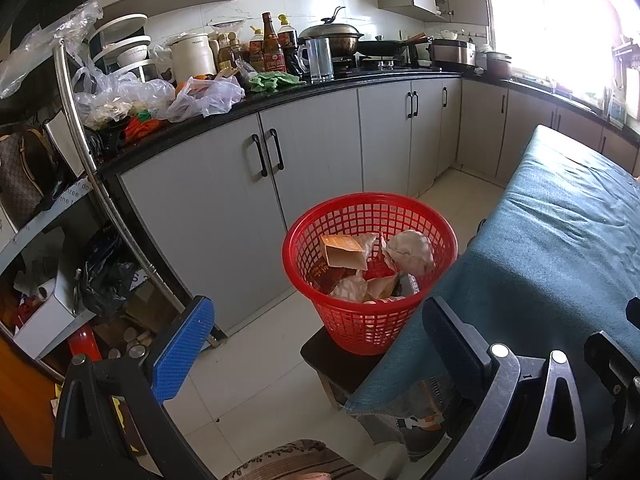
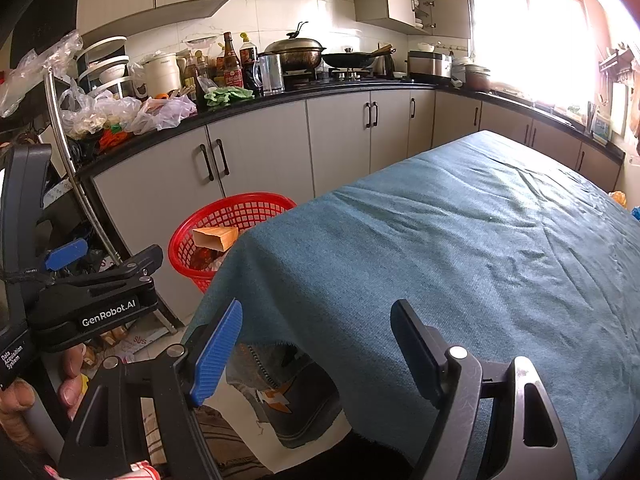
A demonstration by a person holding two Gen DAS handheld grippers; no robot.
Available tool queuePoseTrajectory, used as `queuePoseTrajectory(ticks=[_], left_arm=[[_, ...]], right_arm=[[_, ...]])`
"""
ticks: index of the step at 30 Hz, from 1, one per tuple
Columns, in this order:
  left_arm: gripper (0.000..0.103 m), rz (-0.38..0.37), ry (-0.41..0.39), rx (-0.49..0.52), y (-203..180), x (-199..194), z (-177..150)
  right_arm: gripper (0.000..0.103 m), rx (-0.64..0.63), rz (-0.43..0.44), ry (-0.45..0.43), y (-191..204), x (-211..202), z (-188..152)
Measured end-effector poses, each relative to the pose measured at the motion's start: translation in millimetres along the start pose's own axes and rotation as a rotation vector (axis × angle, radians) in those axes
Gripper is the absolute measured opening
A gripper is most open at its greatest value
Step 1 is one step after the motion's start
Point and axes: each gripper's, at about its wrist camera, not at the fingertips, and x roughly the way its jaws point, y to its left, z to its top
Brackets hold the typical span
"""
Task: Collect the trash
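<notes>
Left wrist view shows your left gripper (image 1: 308, 344) angled down, jaws spread and empty, toward the trash-filled red basket (image 1: 370, 264) beside the table's (image 2: 460, 240) corner; your right gripper (image 2: 316, 354) gapes empty too.

Ahead of the right gripper (image 2: 316, 344), the teal cloth (image 2: 460, 248) hid most of the red basket (image 2: 188, 240). Glare washed out the window (image 2: 532, 32) far beyond it.

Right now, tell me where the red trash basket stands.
The red trash basket stands on a dark stool at the left corner of the teal-clothed table, before the grey cabinets.
</notes>
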Motion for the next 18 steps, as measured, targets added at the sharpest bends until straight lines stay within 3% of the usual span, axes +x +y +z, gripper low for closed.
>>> queuePoseTrajectory(ticks=[18], left_arm=[[0.103, 0.022, -0.044, 0.013, 2, -11, 19]], right_arm=[[0.081, -0.006, 0.002, -0.006, -2, -4, 1]])
